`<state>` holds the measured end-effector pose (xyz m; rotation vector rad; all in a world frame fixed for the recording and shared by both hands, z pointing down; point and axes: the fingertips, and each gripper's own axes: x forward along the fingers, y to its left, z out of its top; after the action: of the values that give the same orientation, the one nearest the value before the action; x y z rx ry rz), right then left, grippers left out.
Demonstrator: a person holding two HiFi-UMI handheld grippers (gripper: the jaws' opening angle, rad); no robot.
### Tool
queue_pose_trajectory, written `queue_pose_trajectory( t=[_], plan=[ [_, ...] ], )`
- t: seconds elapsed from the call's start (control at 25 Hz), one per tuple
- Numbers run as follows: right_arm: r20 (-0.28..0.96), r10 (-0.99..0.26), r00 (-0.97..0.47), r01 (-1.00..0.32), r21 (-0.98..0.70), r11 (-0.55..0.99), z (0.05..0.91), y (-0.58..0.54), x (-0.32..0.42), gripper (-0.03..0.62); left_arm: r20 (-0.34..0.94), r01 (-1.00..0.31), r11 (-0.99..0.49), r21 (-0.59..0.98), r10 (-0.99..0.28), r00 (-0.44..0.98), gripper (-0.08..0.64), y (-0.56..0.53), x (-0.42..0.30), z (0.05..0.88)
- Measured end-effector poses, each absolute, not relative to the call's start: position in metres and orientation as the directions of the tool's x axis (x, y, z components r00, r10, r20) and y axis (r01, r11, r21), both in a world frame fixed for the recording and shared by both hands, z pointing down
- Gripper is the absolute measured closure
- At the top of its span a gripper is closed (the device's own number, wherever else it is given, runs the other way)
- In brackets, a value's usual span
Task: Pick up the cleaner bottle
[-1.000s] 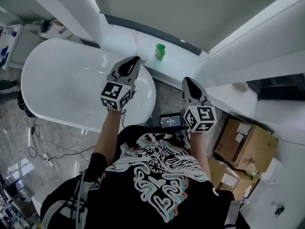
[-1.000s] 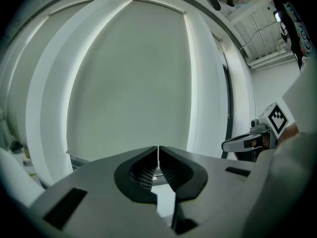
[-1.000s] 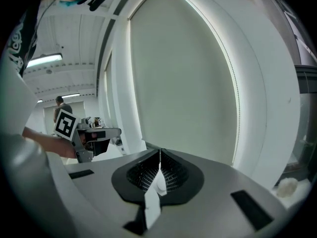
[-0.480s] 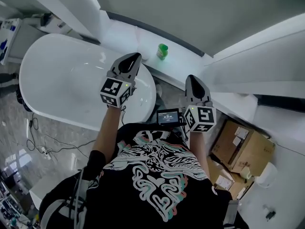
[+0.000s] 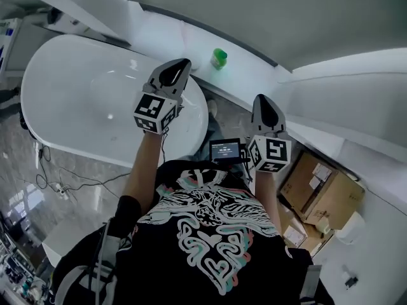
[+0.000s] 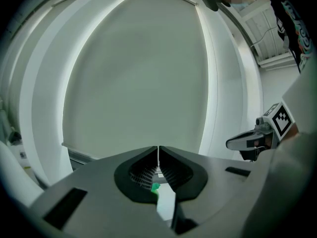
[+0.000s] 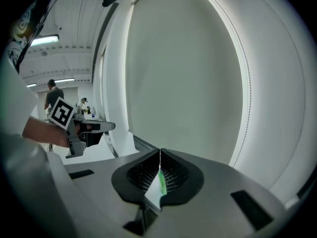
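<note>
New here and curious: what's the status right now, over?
Left tool, right tool shut, empty. Cleaner bottle on ledge, untouched. Nothing in the way.

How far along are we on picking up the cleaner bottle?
Done: nothing yet. The green cleaner bottle stands untouched on the white ledge.
In hand: the left gripper and the right gripper both point toward the ledge, jaws together and empty; the left one is nearer the bottle.
Left: open one gripper, reach the bottle, close on it and lift.
</note>
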<state>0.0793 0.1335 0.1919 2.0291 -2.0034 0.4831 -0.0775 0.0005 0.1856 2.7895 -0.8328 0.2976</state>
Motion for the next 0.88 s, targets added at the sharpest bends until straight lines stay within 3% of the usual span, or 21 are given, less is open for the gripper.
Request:
queue_pose_trajectory(
  t=[0.88],
  plan=[
    [0.524, -0.847, -0.091, -0.996, -0.040, 0.082, 0.286, 0.070, 0.088, 0.563, 0.370, -0.606, -0.777, 0.171, -0.519, 0.770, 0.538, -0.038, -0.084, 0.283]
  ],
)
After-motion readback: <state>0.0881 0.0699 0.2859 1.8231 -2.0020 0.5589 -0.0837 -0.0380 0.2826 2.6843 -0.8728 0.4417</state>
